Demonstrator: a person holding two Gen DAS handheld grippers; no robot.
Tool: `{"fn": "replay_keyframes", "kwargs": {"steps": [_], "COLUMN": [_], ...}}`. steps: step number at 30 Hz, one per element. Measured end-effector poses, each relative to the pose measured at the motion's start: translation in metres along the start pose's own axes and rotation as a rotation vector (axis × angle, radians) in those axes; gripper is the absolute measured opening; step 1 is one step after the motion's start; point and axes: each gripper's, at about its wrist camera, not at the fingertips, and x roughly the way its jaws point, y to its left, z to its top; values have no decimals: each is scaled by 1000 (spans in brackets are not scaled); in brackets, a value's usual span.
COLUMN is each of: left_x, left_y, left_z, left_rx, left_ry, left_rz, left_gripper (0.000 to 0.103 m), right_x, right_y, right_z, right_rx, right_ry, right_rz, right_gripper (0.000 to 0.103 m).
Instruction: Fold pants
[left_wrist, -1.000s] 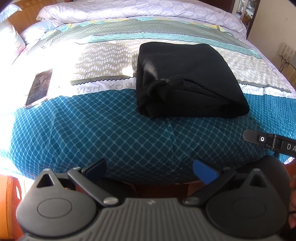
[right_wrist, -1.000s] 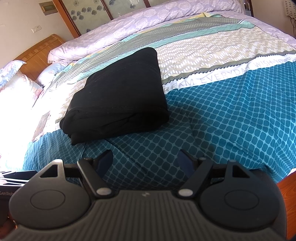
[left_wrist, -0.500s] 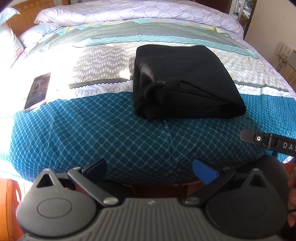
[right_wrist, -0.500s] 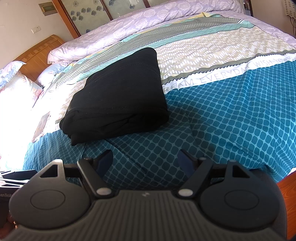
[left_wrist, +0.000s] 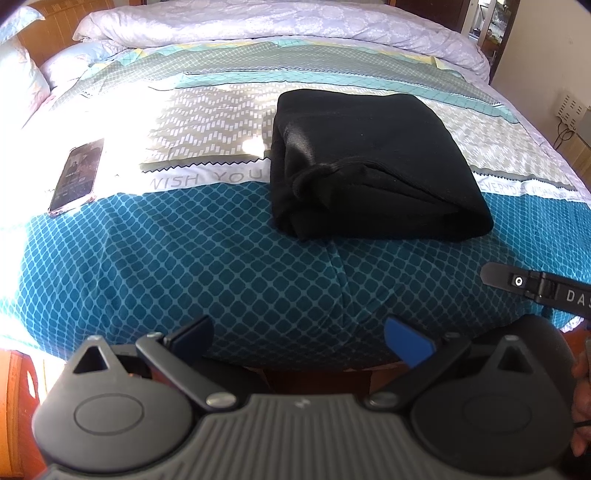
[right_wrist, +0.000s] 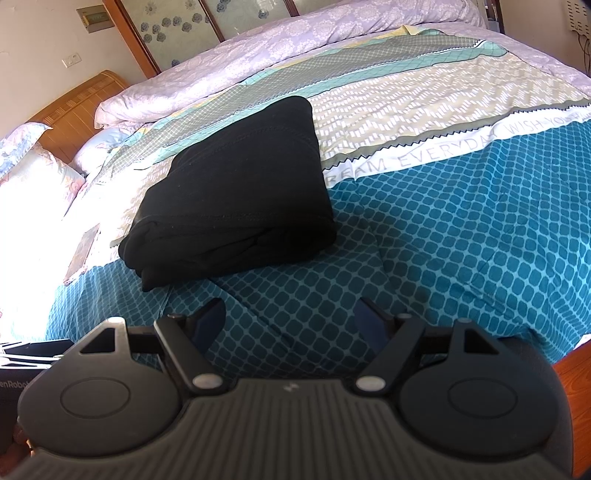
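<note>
while the folded black fabric pants (left_wrist: 373, 166) lie on the teal patterned bed (left_wrist: 221, 266), both left gripper (left_wrist: 299, 338) and right gripper (right_wrist: 291, 317) hover nearby, jaws wide apart, empty.

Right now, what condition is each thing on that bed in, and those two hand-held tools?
Black pants: folded into a compact bundle, lying on the bedspread.
Phone: flat on the bed, screen up, in sunlight.
Left gripper: fingers open, holding nothing.
Right gripper: fingers open, holding nothing.
</note>
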Motion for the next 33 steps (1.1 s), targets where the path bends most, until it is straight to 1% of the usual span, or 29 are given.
{"fn": "replay_keyframes", "kwargs": {"steps": [16,33], "left_x": [2,1], "left_y": [2,4], "left_z": [0,1], "left_rx": [-17,-25], "left_ry": [2,-2], "left_rz": [-2,3], "left_gripper": [102,102], "right_x": [-1,-1], "right_y": [2,3], "right_z": [0,1], "right_rx": [-14,-2], "right_ry": [-7,-7], "right_rz": [-2,2], "right_gripper": [79,78]}}
